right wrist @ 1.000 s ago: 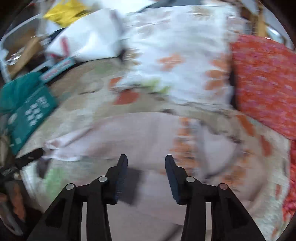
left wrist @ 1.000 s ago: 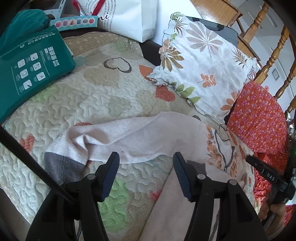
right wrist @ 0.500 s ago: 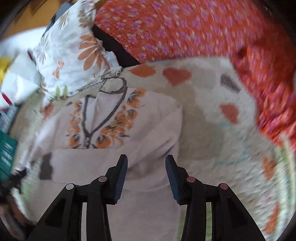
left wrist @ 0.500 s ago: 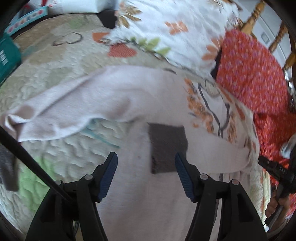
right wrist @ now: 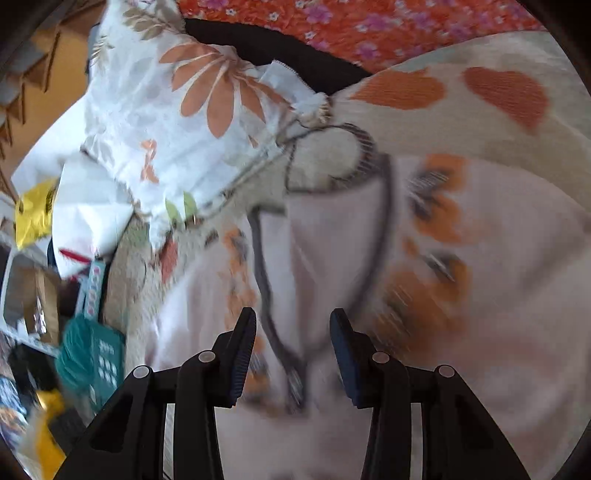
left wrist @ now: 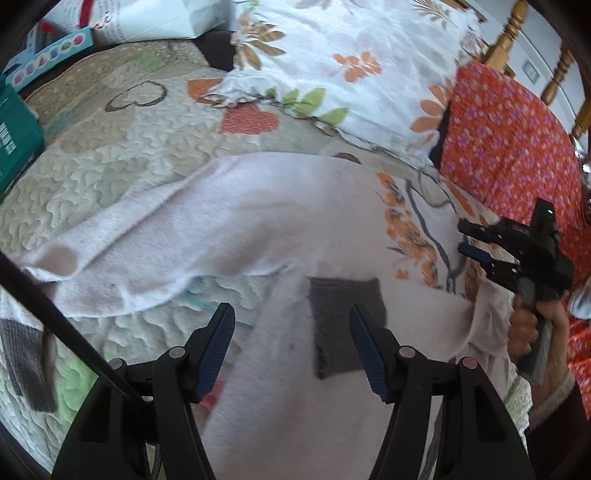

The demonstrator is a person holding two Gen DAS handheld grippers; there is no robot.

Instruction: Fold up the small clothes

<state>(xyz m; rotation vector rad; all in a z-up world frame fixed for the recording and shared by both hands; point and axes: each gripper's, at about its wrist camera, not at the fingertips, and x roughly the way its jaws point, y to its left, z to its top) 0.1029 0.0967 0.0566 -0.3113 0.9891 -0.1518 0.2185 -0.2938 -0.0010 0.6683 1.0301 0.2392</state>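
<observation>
A pale pink child's cardigan (left wrist: 295,221) with orange flowers and grey trim lies spread on the quilted bedspread (left wrist: 122,147). One sleeve stretches left, its grey cuff (left wrist: 22,362) at the frame edge. The other sleeve lies folded across the body, with its grey cuff (left wrist: 343,325) just ahead of my left gripper (left wrist: 290,314), which hovers open over the cloth. My right gripper (right wrist: 292,317) is open above the grey-edged neckline (right wrist: 266,280), nothing pinched. It also shows in the left wrist view as the right gripper (left wrist: 467,238), held by a hand (left wrist: 532,328).
A white floral pillow (left wrist: 351,66) and a red flowered cushion (left wrist: 509,147) lie beyond the cardigan. A green package (left wrist: 14,144) and a white bag (left wrist: 155,18) sit at the far left. Wooden spindles (left wrist: 506,37) stand behind. A black strap (left wrist: 62,325) crosses my left view.
My left gripper has shifted from the outstretched sleeve to over the body and folded cuff. My right gripper has rolled, swung and dropped close over the neckline.
</observation>
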